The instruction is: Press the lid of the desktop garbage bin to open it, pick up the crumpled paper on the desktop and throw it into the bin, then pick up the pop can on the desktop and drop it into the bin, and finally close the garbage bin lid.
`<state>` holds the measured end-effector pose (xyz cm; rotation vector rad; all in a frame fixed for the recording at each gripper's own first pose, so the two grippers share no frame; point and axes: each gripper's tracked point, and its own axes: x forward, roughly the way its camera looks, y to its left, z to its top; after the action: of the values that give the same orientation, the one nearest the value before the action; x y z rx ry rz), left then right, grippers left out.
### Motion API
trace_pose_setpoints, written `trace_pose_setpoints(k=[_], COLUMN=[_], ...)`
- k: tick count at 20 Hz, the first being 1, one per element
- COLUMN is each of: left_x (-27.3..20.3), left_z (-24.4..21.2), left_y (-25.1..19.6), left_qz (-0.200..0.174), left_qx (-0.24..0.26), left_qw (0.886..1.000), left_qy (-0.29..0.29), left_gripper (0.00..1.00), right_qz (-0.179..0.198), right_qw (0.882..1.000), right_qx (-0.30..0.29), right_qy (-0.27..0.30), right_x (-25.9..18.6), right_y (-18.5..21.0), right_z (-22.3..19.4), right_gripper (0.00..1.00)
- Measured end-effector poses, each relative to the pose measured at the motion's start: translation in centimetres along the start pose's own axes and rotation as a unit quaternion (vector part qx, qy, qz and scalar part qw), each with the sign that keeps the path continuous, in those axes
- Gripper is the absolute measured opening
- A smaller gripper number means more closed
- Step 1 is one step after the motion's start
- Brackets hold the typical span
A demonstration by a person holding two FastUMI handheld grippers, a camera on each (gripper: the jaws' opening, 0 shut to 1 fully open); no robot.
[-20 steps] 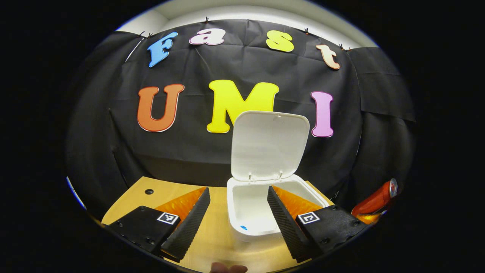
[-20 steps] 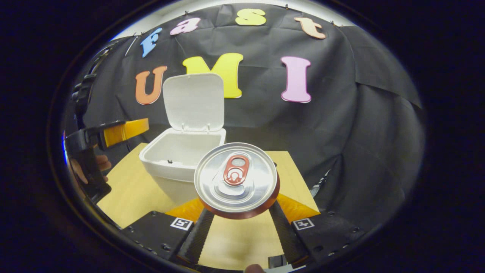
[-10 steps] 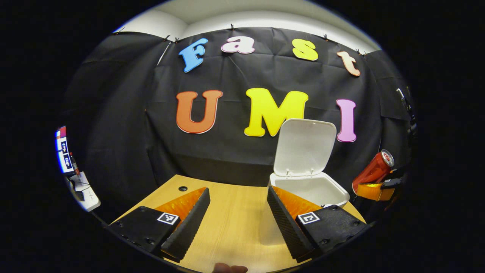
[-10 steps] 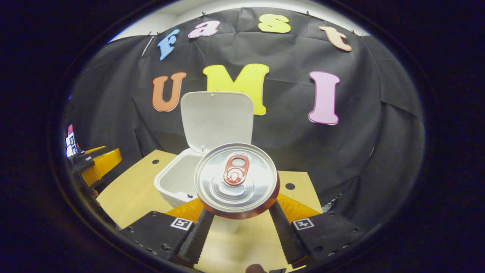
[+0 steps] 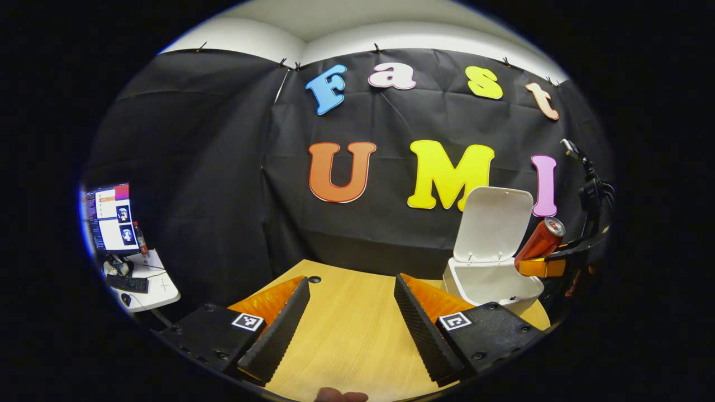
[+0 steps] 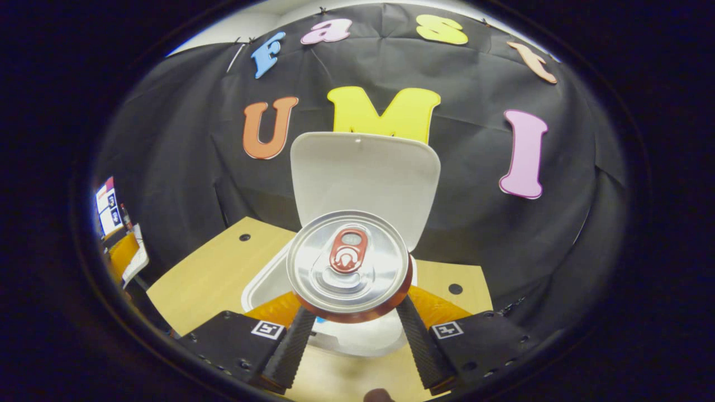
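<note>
A white desktop bin (image 5: 491,282) stands on the wooden desktop (image 5: 346,335) with its lid (image 5: 494,223) raised upright. In the right gripper view my right gripper (image 6: 349,340) is shut on a red pop can (image 6: 349,265), silver top facing the camera, held above the bin's open mouth (image 6: 268,285) in front of the lid (image 6: 363,173). In the left gripper view the can (image 5: 539,241) hangs tilted over the bin's right side. My left gripper (image 5: 352,324) is open over bare desktop, left of the bin, holding nothing.
A side table (image 5: 142,282) with a screen (image 5: 109,218) and small items stands far left, off the desk. Cable holes mark the desktop (image 5: 314,279) (image 6: 455,288). The black cloth wall closes the back.
My left gripper has drawn away to the left, so the bin slid to the right of its view. My right gripper has carried the can from beside the bin to above its opening.
</note>
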<state>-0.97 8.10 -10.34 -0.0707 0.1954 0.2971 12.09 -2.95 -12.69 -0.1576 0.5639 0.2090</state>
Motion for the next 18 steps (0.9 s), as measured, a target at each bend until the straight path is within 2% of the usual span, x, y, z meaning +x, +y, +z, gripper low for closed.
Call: trace_pose_setpoints(k=[5, 9, 18], left_x=[-0.7, -0.9, -1.2], left_z=[0.1, 0.4, 0.6], left_y=[1.4, 2.5, 3.8], left_qz=[0.018, 0.031, 0.048], left_qx=[0.004, 0.006, -0.004], left_qw=[1.000, 1.000, 0.999], left_qy=[0.001, 0.001, -0.002], left_gripper=[0.98, 0.98, 0.98], right_qz=[0.008, 0.016, -0.005], right_qw=[1.000, 0.999, 0.998], right_qx=[-0.003, 0.019, 0.039], right_qy=[0.020, 0.036, 0.046], right_x=[2.2, 3.7, 5.3], right_y=[1.3, 1.9, 1.6], right_z=[-0.3, -0.6, -0.2], right_gripper=[0.80, 0.80, 0.84])
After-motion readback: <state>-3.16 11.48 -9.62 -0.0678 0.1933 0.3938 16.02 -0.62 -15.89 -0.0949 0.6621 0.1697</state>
